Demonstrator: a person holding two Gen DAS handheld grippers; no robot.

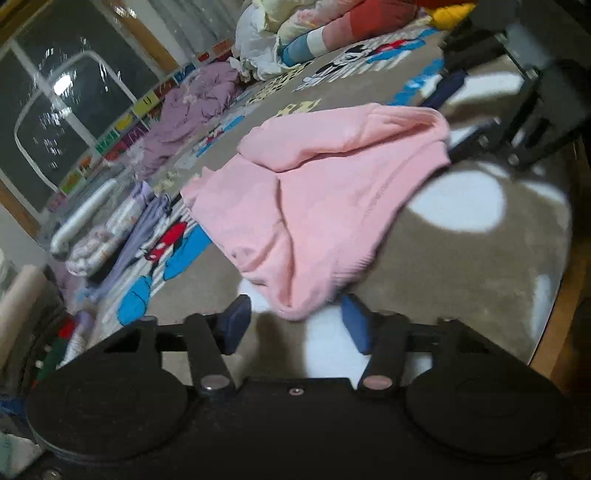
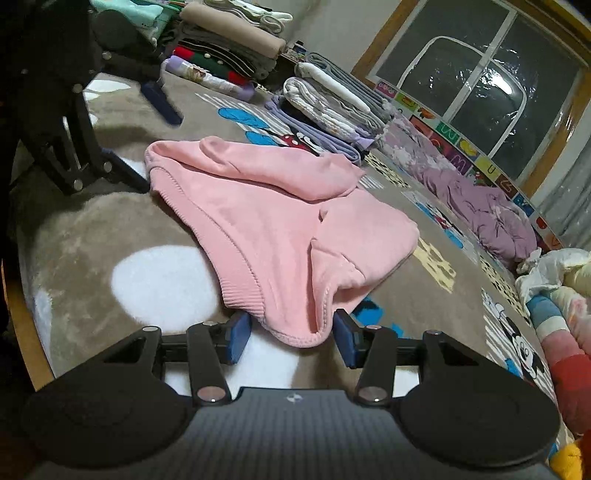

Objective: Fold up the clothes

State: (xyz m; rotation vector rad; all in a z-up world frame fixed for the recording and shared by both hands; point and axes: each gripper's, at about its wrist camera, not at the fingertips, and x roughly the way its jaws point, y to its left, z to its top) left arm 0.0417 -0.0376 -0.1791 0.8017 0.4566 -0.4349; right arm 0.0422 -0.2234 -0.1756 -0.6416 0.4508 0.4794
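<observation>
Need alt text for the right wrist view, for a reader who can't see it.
A crumpled pink sweatshirt lies on a grey patterned rug, one corner between the open blue fingers of the right gripper. The left gripper, also open, is at its far edge; folded clothes are stacked behind.

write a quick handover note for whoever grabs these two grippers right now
Left gripper: open, blue pads either side of a near corner of the pink fleece sweatshirt, not closed on it.
Right gripper: open, pads straddling the opposite ribbed-hem corner, also not gripping.
Sweatshirt: lies bunched and partly doubled over on the grey plush cartoon-print rug, sleeves tucked loosely.
Done: stacks of folded clothes sit at the rug's far edge.
Left: a purple crumpled garment and a mixed heap of clothes look unfolded. Probably close both grippers on the corners and finish this fold.
</observation>
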